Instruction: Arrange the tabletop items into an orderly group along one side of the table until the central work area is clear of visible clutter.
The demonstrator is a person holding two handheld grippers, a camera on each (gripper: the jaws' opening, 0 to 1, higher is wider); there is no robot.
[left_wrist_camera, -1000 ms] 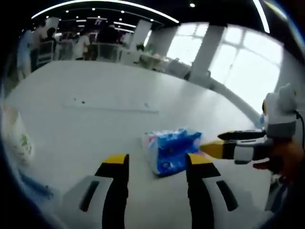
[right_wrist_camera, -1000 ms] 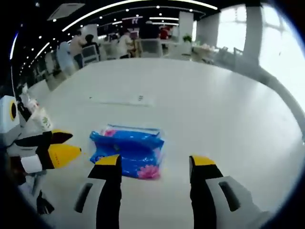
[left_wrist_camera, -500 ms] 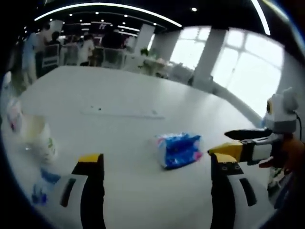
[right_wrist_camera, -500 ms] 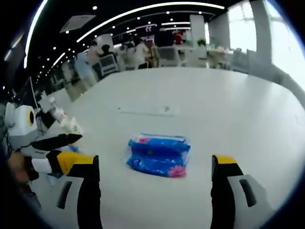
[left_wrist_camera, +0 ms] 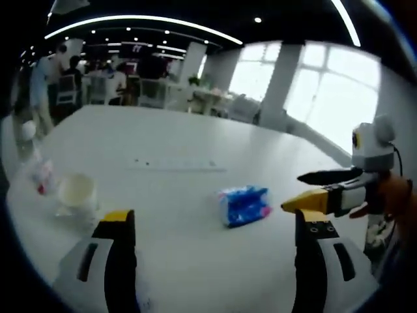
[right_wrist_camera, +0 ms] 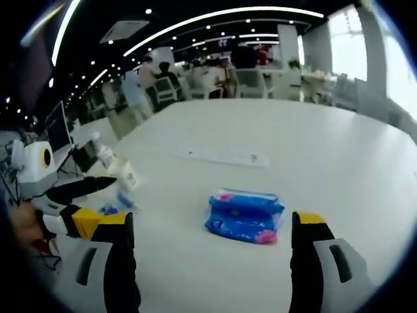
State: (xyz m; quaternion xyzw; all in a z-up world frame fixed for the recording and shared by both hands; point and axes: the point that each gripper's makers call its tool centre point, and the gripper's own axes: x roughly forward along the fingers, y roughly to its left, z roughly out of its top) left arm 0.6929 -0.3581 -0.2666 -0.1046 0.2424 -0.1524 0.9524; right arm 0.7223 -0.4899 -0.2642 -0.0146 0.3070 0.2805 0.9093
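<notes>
While both the left gripper [left_wrist_camera: 212,225] and right gripper [right_wrist_camera: 212,225] hang wide open and empty, the blue tissue pack [right_wrist_camera: 245,215] lying mid-bench [right_wrist_camera: 339,163] looks light, soft and crinkly, best pinched across its narrow middle.

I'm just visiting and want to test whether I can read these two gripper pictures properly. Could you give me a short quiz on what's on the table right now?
1. True or false: the blue pack is clamped in the right gripper.
2. In the left gripper view, the white cup stands on which side of the pack? A) left B) right C) on top of it
3. Fill in: both grippers' jaws are spread wide, so the left gripper is ____.

Key
1. False: it lies on the table ahead of the jaws, untouched.
2. A
3. open
</notes>
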